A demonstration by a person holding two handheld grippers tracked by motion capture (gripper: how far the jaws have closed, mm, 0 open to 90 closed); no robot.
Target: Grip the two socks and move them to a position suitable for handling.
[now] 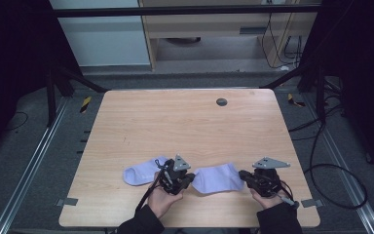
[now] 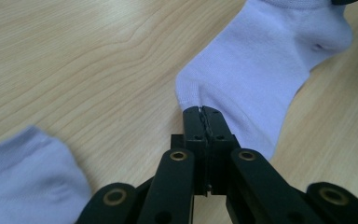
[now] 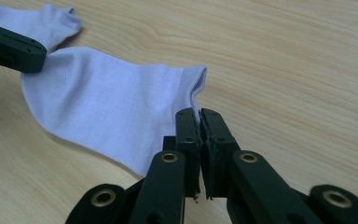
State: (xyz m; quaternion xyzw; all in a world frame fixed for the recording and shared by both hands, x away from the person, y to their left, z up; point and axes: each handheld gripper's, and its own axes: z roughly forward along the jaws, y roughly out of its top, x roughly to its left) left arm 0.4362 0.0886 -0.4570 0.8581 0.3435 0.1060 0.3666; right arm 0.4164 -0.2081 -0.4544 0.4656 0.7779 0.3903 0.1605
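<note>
Two pale lilac socks lie near the front of the wooden table (image 1: 185, 122). The right sock (image 1: 216, 178) is stretched between my two grippers. My left gripper (image 1: 191, 179) is shut on its left end; in the left gripper view the jaws (image 2: 203, 113) pinch the edge of that sock (image 2: 261, 70). My right gripper (image 1: 242, 174) is shut on the sock's right end, where the jaws (image 3: 199, 115) close on the cuff edge of the sock (image 3: 112, 107). The other sock (image 1: 141, 173) lies flat to the left, also seen at the lower left (image 2: 23, 172) and behind the left gripper's jaw (image 3: 32, 21).
A small dark round cap (image 1: 221, 102) is set into the table near its far edge. The table's front edge runs just below both hands. Cables (image 1: 331, 165) lie on the floor to the right, and metal rails flank the table.
</note>
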